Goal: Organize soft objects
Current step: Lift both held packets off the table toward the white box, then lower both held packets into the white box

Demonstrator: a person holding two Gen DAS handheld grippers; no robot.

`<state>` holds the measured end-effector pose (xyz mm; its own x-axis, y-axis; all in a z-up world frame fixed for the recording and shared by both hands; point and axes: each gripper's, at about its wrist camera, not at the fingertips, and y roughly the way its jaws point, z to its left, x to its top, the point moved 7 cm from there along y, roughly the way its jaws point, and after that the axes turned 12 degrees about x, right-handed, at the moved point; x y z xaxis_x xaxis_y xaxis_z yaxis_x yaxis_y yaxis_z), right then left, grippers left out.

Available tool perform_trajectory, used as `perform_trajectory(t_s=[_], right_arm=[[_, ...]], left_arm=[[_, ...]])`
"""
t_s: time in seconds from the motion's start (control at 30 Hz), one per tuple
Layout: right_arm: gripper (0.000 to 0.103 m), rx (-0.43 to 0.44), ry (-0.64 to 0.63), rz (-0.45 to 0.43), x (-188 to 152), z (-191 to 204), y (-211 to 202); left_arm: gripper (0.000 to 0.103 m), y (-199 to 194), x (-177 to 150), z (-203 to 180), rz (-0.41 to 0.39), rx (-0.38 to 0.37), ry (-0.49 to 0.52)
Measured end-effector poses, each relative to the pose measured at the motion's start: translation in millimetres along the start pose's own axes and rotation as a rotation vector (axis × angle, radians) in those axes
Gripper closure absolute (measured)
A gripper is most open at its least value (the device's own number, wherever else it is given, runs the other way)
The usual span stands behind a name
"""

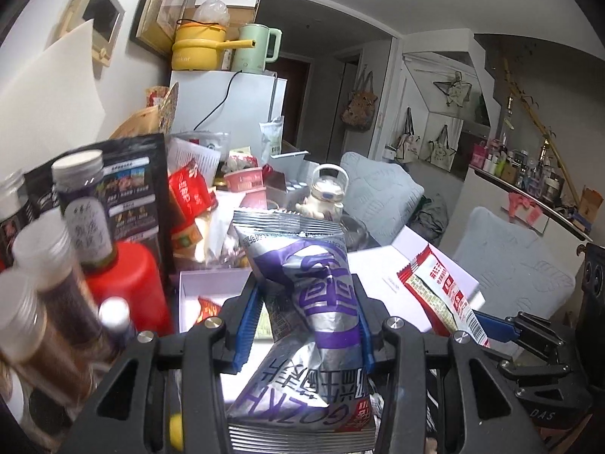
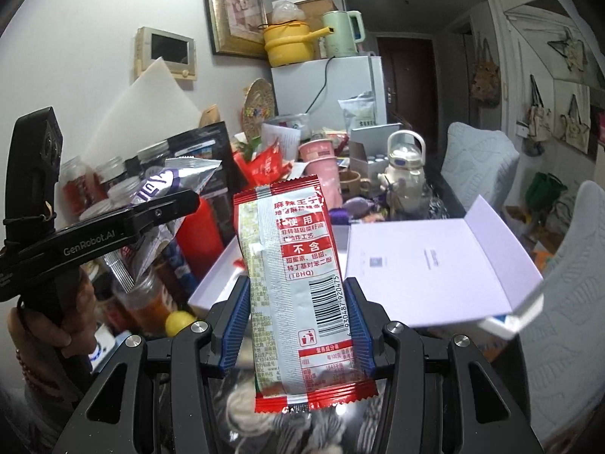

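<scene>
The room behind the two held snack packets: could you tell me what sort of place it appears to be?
Most likely a lived-in home dining or kitchen corner: a small white fridge carries a yellow pot and a green kettle, padded chairs stand by the cluttered table, and tote bags hang on the wall.

Jars (image 1: 45,265) at left blurred, silver-purple packet (image 1: 302,340) cut off below, shelf bottles (image 1: 529,166) too small

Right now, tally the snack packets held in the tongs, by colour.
Silver-and-purple packet, in the left tongs: 1
Red-and-white packet, in the right tongs: 1
Total: 2
</scene>
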<state>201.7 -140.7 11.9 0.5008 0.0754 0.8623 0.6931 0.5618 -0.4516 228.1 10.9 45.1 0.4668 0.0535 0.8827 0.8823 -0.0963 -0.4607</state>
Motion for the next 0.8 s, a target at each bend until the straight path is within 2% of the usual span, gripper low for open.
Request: perform_trajectory(t_s=[0.17,0.37,0.67,0.8], right_arm=[[0.055,-0.01,-0.008,-0.02,20,-14,19],[0.055,-0.039,-0.024,-0.058,45,-32,37],[0.055,-0.026,-0.014,-0.06,73,-57,75],[0.055,0.014,-0.015,-0.046,84,-63,94]], left_arm=[[0.06,26,22,-1,-0.034,0.027,0.026],[0.06,62,40,8,-0.04,0.068,0.008],[0.06,106,49,18,-0.018,0.15,0.03],[0.06,124,47,21,0.002,0.181,0.048]])
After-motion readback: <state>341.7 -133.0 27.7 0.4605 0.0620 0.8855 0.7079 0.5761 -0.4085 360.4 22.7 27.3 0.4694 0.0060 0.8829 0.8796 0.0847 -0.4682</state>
